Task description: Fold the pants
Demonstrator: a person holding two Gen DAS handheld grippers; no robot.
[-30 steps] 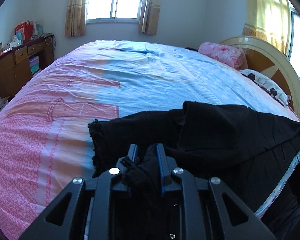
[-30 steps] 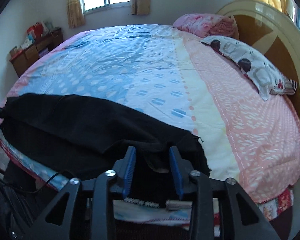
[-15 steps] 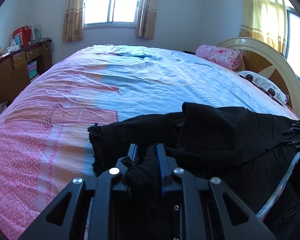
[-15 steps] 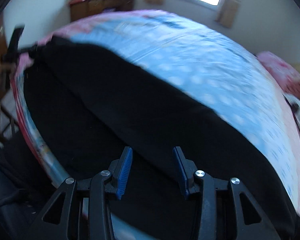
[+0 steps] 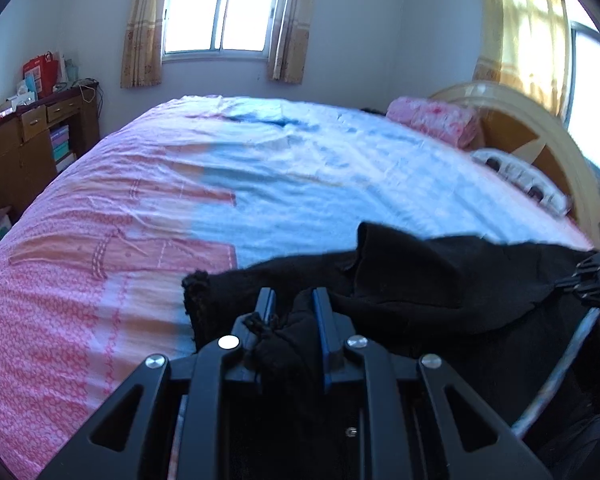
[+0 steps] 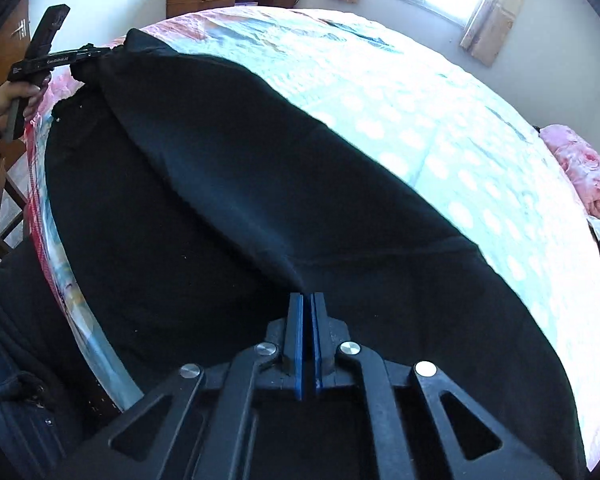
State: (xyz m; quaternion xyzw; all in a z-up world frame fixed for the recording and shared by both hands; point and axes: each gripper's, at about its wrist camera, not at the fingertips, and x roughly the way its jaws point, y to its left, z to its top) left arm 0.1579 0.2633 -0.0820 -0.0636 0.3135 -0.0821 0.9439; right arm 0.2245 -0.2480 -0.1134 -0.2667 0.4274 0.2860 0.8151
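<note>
The black cloth pants (image 6: 284, 184) lie stretched along the near edge of the wide bed with the pink and blue patterned sheet (image 5: 260, 184), one end at the near left corner and the rest running toward the headboard side, with a long fold ridge down the middle.

The left gripper (image 5: 293, 300), a black two-finger tool with blue pads, stays clamped on a bunched wad of the black cloth at that left end, its jaws narrow with the fabric packed between them, just as a second ago. In the right wrist view a hand (image 6: 10, 100) holds this tool at the bed's edge, the cloth pulled taut from its tips.

The right gripper (image 6: 307, 298) has changed most. A second ago its jaws stood partly apart over the far end of the pants near the pink part of the sheet; half a second ago they hovered open above the middle of the cloth. Now the blue pads are pressed together with only a thin slit between them, their tips meeting the fold ridge, pinching a thin pleat of the black fabric that rises to a peak at the tips. In the left wrist view this tool shows at the right edge, where the cloth is drawn into a point.

A pink floral bundle (image 5: 436, 124) and a spotted white pillow (image 5: 524, 180) rest at the head edge by the curved cream headboard (image 5: 540, 136), unchanged.
</note>
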